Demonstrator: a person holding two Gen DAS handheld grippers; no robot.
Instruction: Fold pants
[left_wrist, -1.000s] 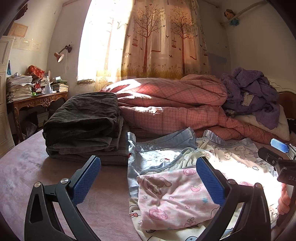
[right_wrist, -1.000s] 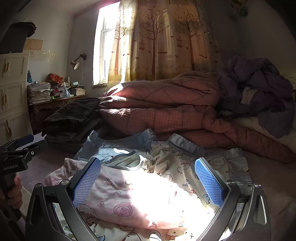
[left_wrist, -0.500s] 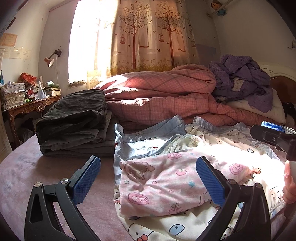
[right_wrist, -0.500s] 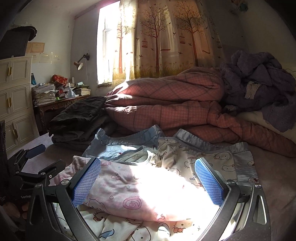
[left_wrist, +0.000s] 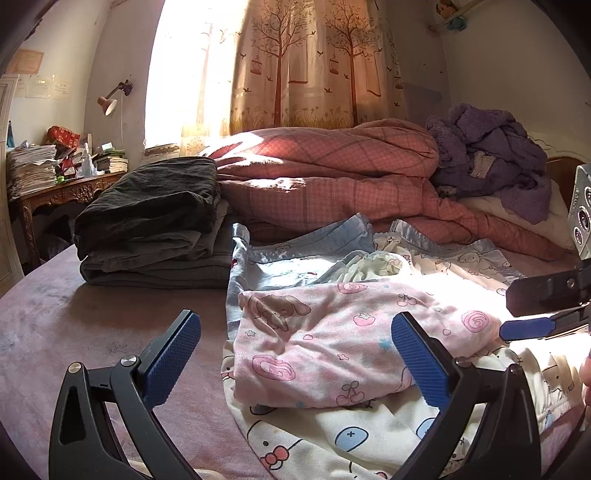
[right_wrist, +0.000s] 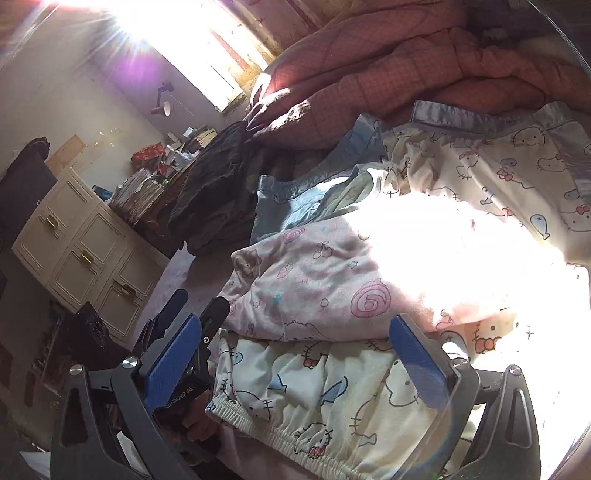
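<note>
Tools (left_wrist: 295, 350) (right_wrist: 295, 354) both gape wide, holding nothing; right one has tilted, nearer pink pants (right_wrist: 314, 280).

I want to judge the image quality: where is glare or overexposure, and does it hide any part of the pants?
Right wrist view: sunlight washes out the right half of the pink pants, erasing the print there; the window flares purple. Left wrist view: exposure is milder, the pink pants stay readable, with a bright patch on the cream printed pants at the right edge.

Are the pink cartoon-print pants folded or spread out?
Folded: the pink pants form a compact, thick bundle lying on the spread cream cat-print pants.
</note>
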